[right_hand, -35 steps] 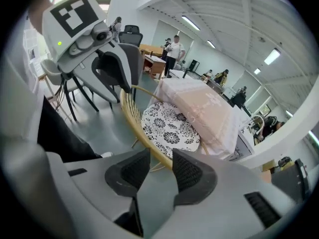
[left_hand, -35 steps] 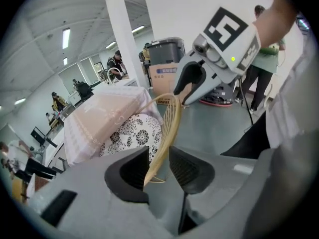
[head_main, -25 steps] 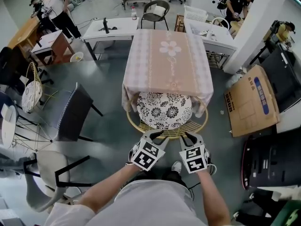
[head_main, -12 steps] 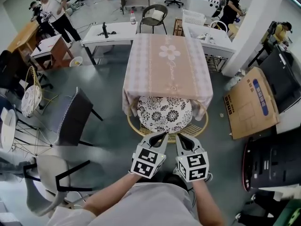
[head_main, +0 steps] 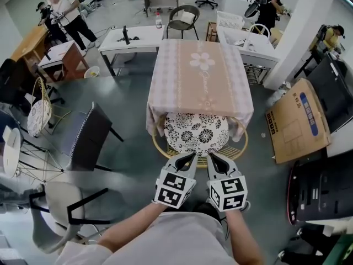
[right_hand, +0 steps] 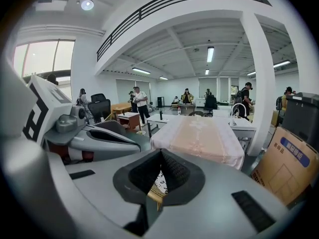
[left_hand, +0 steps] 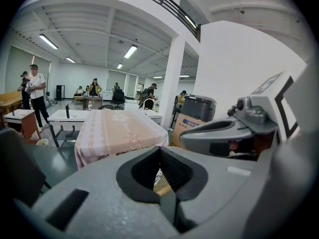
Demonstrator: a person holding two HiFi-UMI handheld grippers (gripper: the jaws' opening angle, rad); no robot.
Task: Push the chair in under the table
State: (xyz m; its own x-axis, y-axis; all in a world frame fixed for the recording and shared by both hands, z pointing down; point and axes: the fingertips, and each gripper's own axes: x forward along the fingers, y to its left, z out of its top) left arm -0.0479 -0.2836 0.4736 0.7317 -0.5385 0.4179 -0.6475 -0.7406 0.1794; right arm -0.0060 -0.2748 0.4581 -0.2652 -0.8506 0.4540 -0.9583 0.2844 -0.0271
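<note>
The round rattan chair [head_main: 197, 132] with a black-and-white flowered cushion stands at the near side of the table [head_main: 201, 76], which wears a pink flowered cloth. The cushion's far part lies under the cloth's hem. My left gripper [head_main: 192, 155] and right gripper [head_main: 212, 155] hover side by side just over the chair's near rim, both shut with nothing between the jaws. In the left gripper view, the shut left gripper [left_hand: 160, 148] points toward the table [left_hand: 117, 131]. The right gripper [right_hand: 160, 152] points at the same table [right_hand: 199, 133]; a sliver of chair [right_hand: 158, 183] shows below its tips.
A dark chair [head_main: 85, 137] and a beige chair [head_main: 55, 203] stand to the left. At the right are a flattened cardboard box [head_main: 298, 120] and black equipment [head_main: 320, 186]. White tables [head_main: 138, 37] and several people are beyond the table.
Both grippers' jaws stood open at the chair's rim a second ago and are now shut. The two grippers have drawn closer together and lifted slightly.
</note>
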